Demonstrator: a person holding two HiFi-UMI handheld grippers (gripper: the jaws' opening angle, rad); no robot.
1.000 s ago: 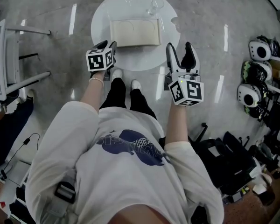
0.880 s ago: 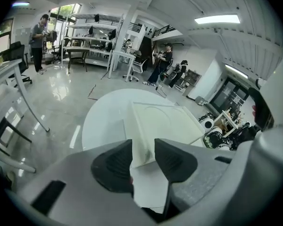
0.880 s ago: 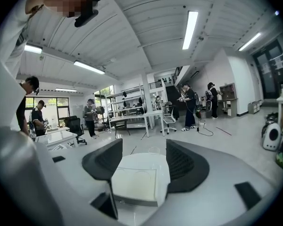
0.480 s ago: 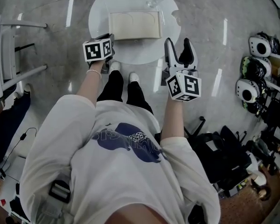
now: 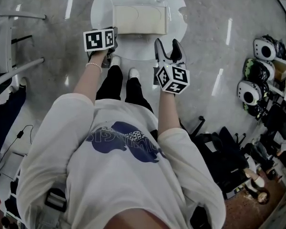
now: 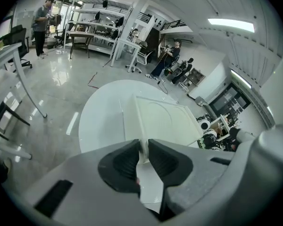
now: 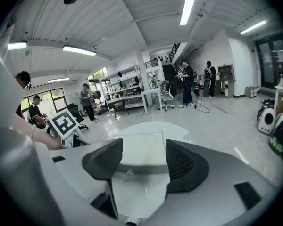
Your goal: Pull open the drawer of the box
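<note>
Since the drawer must come out toward us, what matters is that the cream rectangular box (image 5: pixel 139 19) lies straight ahead of both tools on the round white table (image 5: pixel 102 6). Its long axis runs across us from left to right, and a long side faces us. Our left gripper (image 6: pixel 142 149) is the nearer one. It sits at the box's near left corner with its jaws drawn in to a narrow slit, and that corner's edge stands in the slit, so we judge it pinched there to steady the box. Our right gripper (image 5: pixel 167 43) hangs just short of the near long side, toward the box's right end, pointing forward. Its jaws are wide apart with nothing between them, and through the gap we see the box top and the table. We cannot make out a drawer front or a pull on the near face in any view, so we judge the right gripper must find one before closing. Both forearms reach forward, the left stretched farther.
</note>
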